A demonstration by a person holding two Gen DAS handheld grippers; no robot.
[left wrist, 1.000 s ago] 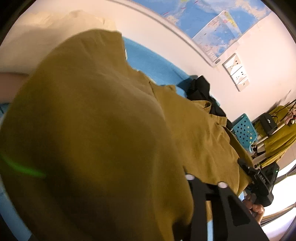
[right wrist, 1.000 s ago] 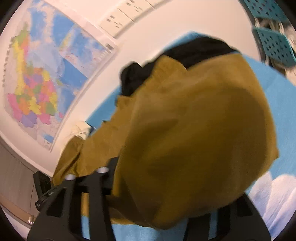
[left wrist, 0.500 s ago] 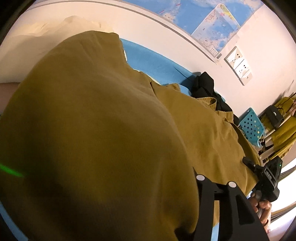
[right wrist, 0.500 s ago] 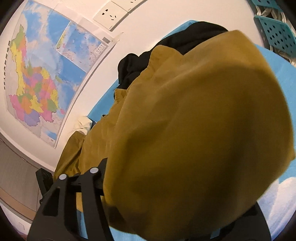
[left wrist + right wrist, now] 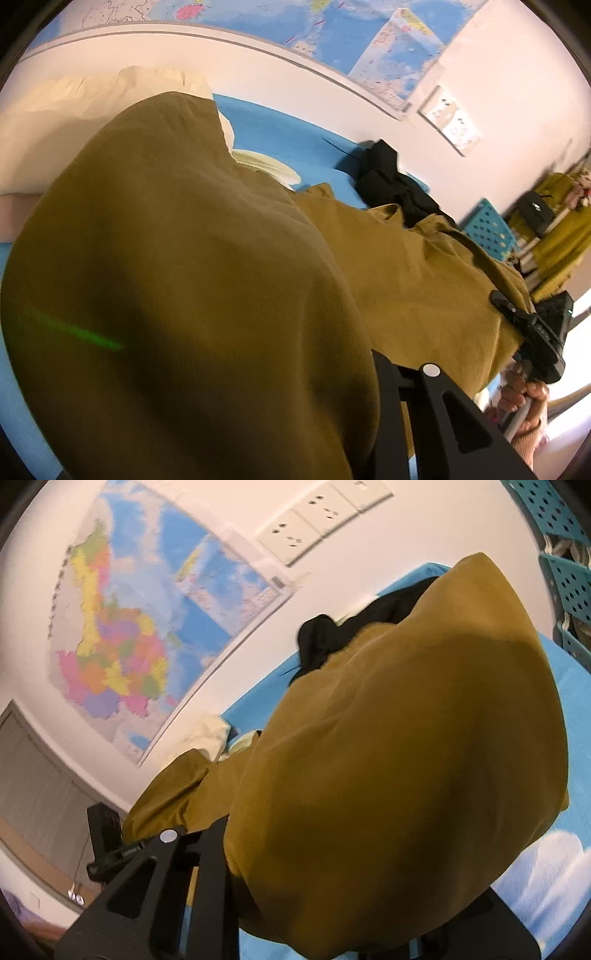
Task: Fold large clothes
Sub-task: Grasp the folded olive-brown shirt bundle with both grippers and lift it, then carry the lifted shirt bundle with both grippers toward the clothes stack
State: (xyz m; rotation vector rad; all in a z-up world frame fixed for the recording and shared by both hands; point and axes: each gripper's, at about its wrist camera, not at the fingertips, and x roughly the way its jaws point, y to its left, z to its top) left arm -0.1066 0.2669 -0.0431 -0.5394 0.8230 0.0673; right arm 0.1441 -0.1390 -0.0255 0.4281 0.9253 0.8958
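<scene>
A large olive-mustard garment [image 5: 192, 295] hangs between both grippers above a blue bed sheet [image 5: 280, 136]. My left gripper [image 5: 373, 373] is shut on one edge of it; cloth drapes over its left finger and hides the tips. My right gripper [image 5: 236, 853] is shut on the opposite edge of the same garment [image 5: 399, 775], which billows over the fingers. The right gripper also shows in the left wrist view [image 5: 532, 332], held by a hand at the garment's far end. The left gripper also shows in the right wrist view [image 5: 107, 842].
A black garment [image 5: 391, 184] lies bunched on the sheet against the wall. Cream pillows [image 5: 74, 110] sit at the bed's head. Teal perforated baskets [image 5: 487, 229] stand past the bed's foot. A map [image 5: 140, 627] and sockets [image 5: 317, 520] hang on the wall.
Both grippers have risen and tilted up with the garment; more wall and map show. The cloth stays clamped in both and spreads wider between them.
</scene>
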